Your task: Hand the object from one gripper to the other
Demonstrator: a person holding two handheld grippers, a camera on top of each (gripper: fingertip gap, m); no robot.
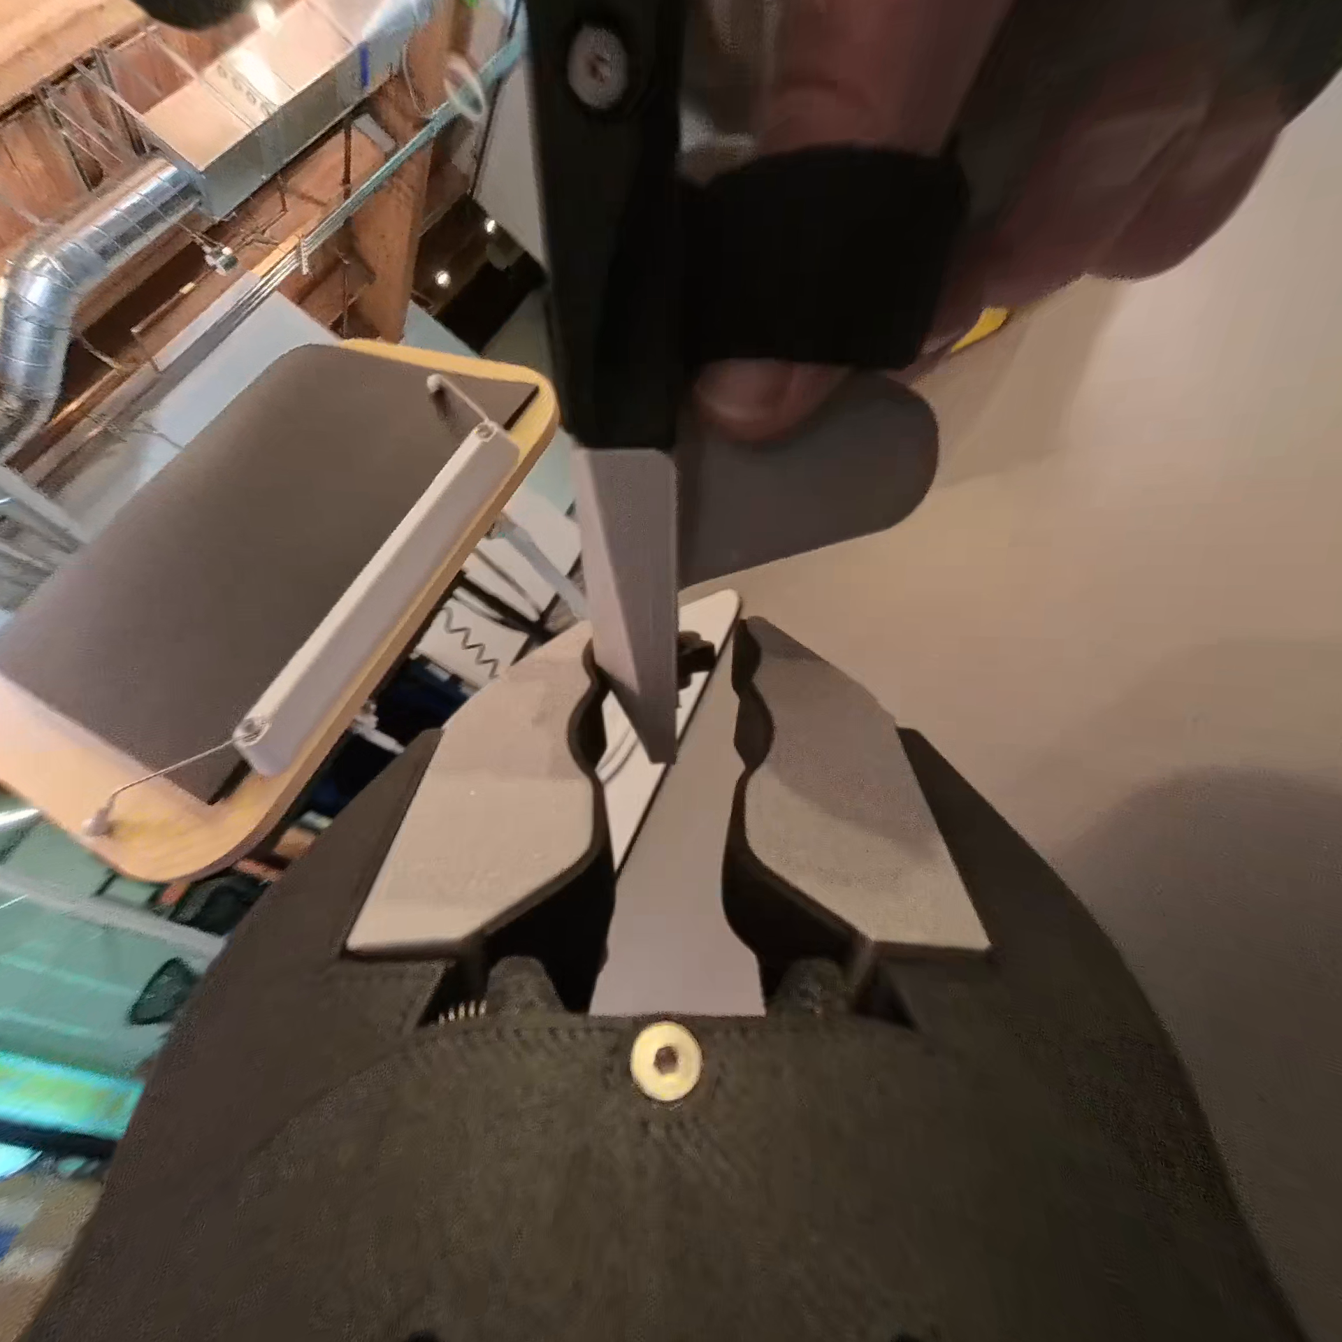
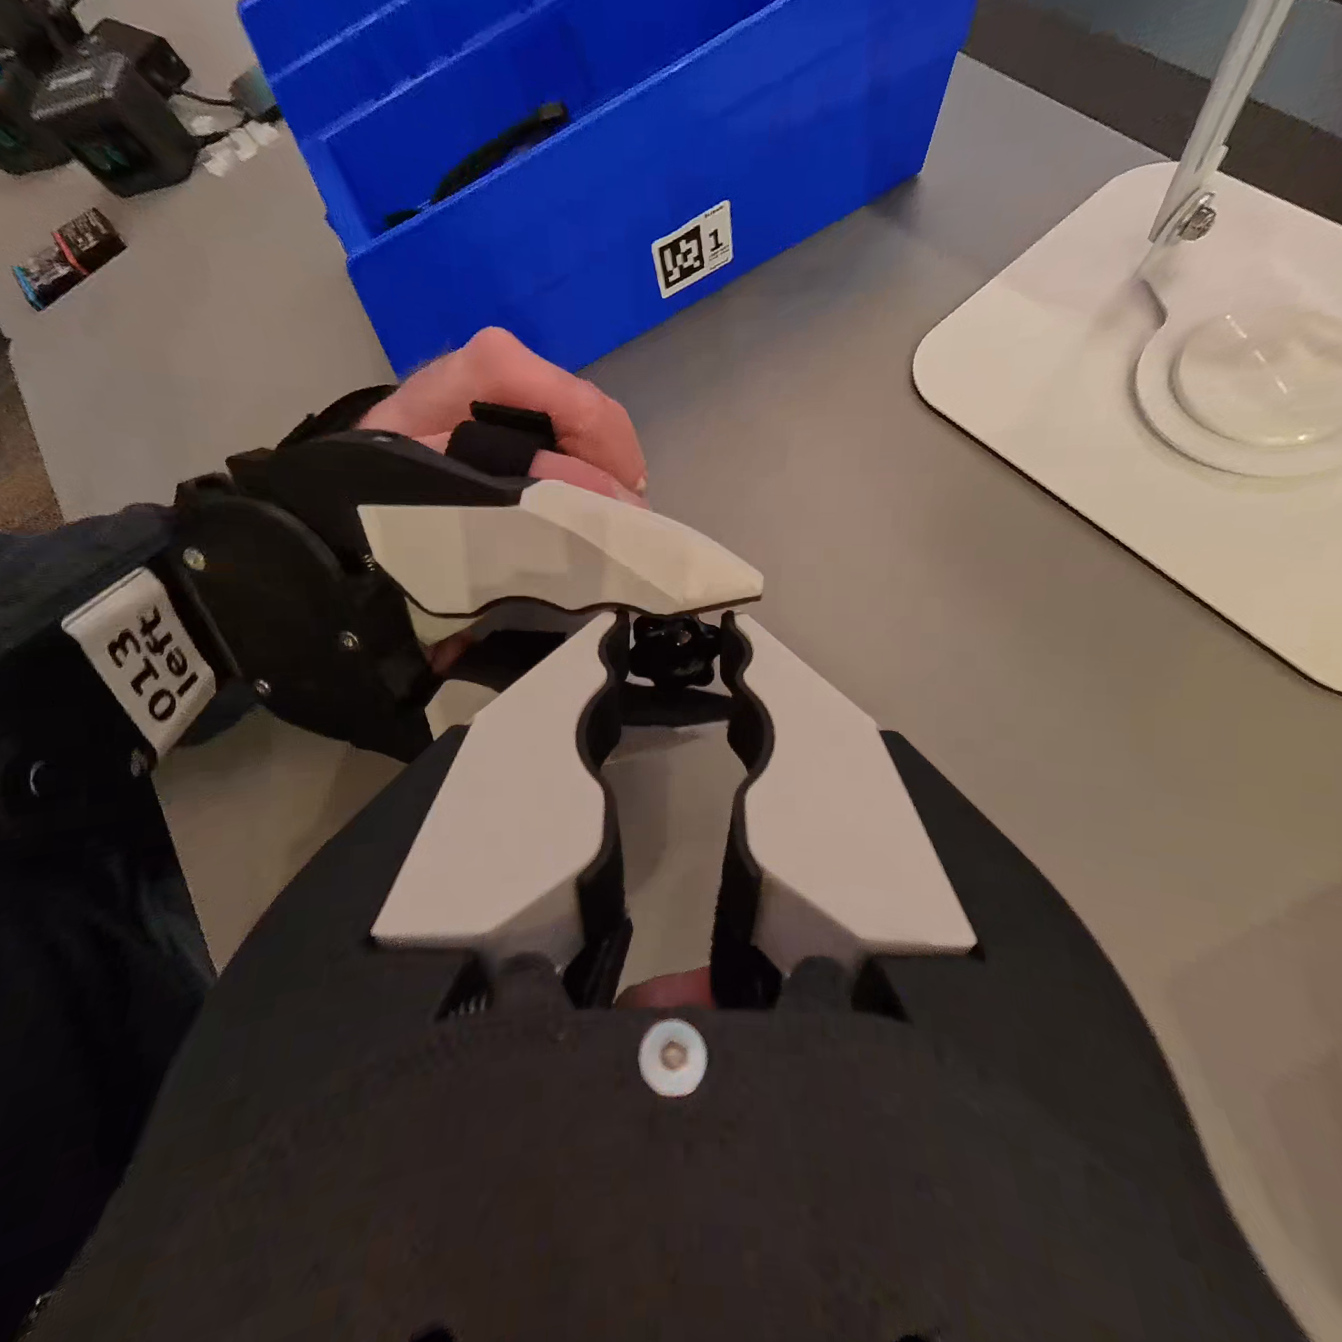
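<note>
Both tongs meet above the worktop (image 2: pixel 908 581) — my left tongs (image 2: pixel 726 606) pinch the small black object (image 2: pixel 664 653) edge-on, exposing its sides, so my right tongs (image 2: pixel 672 624), slightly parted, can straddle it.

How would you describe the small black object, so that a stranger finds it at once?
Start from the blue bin on the grey table. In front of it two white-fingered grippers meet tip to tip. The small black object sits between those tips, the only knobby dark piece there.
</note>
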